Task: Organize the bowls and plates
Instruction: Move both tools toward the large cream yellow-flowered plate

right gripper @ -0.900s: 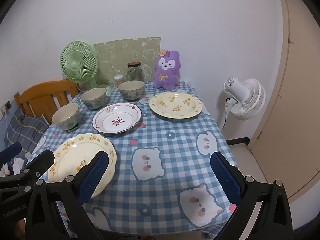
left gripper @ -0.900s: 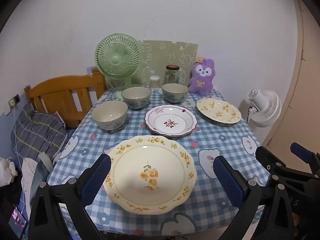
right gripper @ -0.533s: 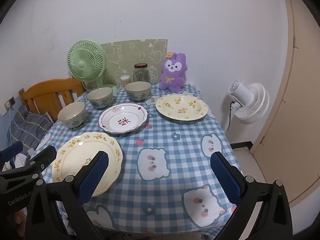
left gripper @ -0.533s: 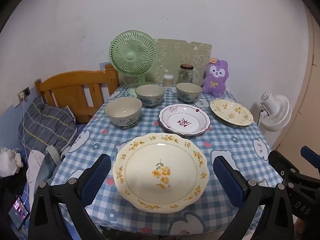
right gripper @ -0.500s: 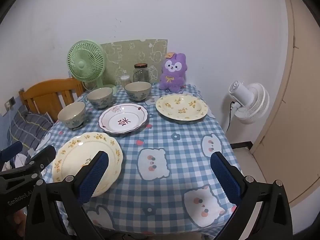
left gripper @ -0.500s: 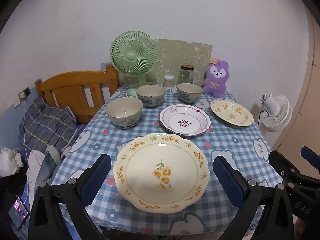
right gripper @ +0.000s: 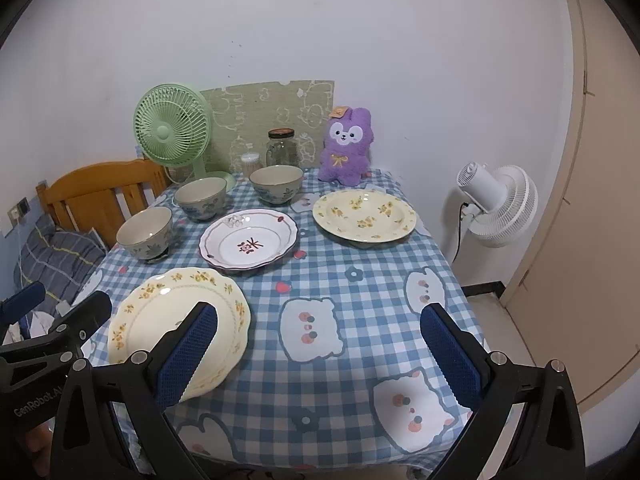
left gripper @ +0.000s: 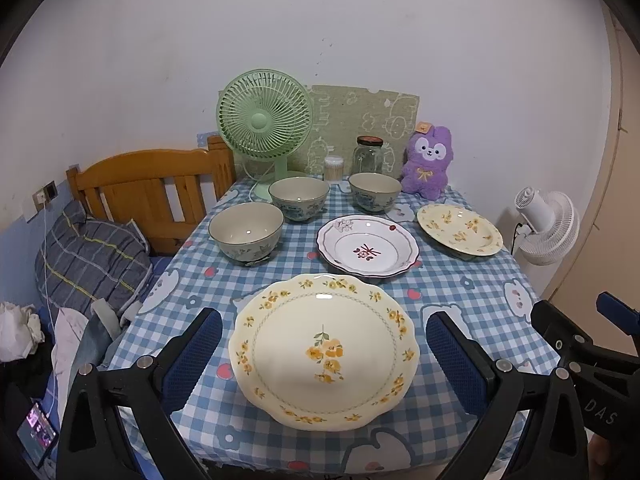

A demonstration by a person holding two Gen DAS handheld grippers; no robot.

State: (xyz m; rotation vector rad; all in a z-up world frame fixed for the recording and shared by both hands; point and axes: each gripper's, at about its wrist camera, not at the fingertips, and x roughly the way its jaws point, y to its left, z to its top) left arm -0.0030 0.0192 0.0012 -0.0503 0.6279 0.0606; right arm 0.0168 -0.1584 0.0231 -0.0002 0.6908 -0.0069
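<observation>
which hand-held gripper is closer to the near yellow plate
Left. The left hand-held gripper frames the near yellow plate between its open fingers; the right hand-held gripper hangs off to its right.

Table [left gripper: 472, 280] w/ plates [left gripper: 324, 350], bowls [left gripper: 246, 232]

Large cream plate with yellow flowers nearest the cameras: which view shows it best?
Left wrist view: the large cream plate with yellow flowers sits whole and centred between the open jaws. In the right wrist view it lies lower left, partly hidden by a blue jaw pad.

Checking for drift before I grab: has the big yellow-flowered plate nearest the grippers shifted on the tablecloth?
No. The plate sits by the same red apple print on the tablecloth; only the camera moved.
</observation>
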